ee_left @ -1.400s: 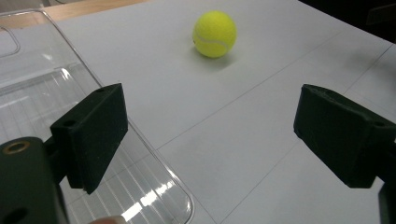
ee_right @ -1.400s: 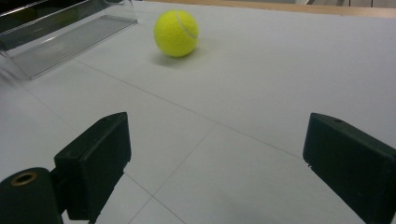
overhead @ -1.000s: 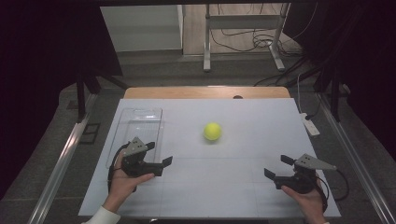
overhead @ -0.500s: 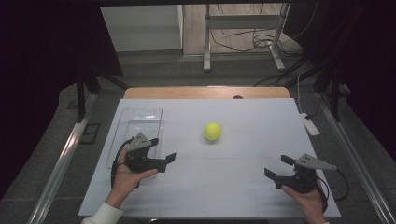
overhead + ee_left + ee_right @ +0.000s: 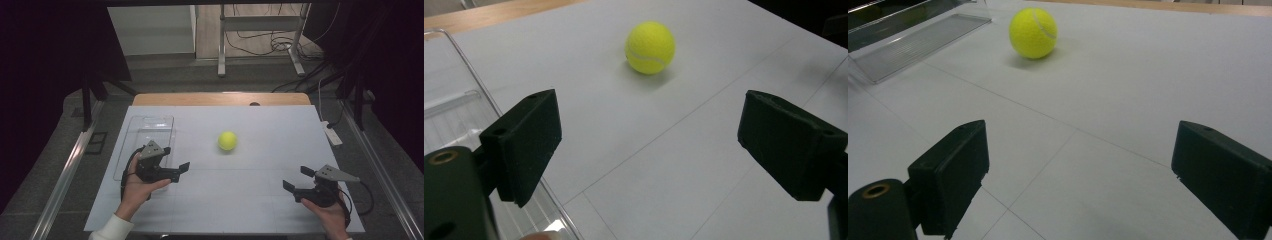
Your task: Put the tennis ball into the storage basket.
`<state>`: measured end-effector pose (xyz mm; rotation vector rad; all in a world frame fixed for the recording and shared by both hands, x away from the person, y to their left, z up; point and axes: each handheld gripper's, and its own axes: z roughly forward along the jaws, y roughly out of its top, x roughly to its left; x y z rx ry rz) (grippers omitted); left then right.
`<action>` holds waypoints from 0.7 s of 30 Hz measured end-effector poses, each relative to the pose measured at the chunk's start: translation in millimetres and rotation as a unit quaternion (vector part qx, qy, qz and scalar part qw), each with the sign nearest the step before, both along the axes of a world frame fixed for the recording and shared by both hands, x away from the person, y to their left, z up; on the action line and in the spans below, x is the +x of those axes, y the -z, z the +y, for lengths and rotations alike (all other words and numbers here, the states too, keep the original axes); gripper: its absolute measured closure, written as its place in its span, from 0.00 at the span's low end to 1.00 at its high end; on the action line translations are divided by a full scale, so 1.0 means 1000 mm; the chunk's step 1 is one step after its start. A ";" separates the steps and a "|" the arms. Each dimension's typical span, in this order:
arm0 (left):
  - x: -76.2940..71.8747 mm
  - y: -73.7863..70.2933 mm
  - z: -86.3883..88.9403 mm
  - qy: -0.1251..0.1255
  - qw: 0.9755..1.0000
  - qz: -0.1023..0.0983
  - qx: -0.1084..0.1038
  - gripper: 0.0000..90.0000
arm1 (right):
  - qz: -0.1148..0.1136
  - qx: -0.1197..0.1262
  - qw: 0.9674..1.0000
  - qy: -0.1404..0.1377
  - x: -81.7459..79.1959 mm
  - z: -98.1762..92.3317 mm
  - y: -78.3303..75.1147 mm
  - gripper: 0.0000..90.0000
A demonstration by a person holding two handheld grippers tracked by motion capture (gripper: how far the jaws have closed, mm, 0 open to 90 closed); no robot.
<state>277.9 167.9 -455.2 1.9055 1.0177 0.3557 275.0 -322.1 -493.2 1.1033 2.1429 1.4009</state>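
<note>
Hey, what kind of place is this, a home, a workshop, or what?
Probably a lab or recording setup: a white table bearing little but a yellow tennis ball and a clear plastic tray, loose cables on the floor, and dark curtains alongside.

Bare table (image 5: 240, 195) between both tools and tennis ball (image 5: 227, 141); clear tray (image 5: 145, 137) flanks left approach.

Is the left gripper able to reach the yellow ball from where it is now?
Probably yes. The left gripper has its jaws open and pointed toward the ball, with bare table between them. The clear tray lies off to the side.
</note>
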 end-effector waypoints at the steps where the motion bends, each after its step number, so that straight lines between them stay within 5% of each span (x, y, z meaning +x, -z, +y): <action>1: 0.000 0.000 0.000 0.000 1.000 0.000 0.000 0.12 | 0.000 0.000 1.000 0.000 0.000 0.000 0.000 0.09; 10: 0.009 -0.003 0.000 0.001 1.000 0.011 -0.014 0.12 | 0.003 -0.001 1.000 -0.002 0.001 0.001 0.001 0.09; 21: 0.021 -0.013 -0.003 0.007 1.000 0.010 -0.005 0.11 | 0.004 -0.001 1.000 -0.002 0.001 0.001 0.002 0.09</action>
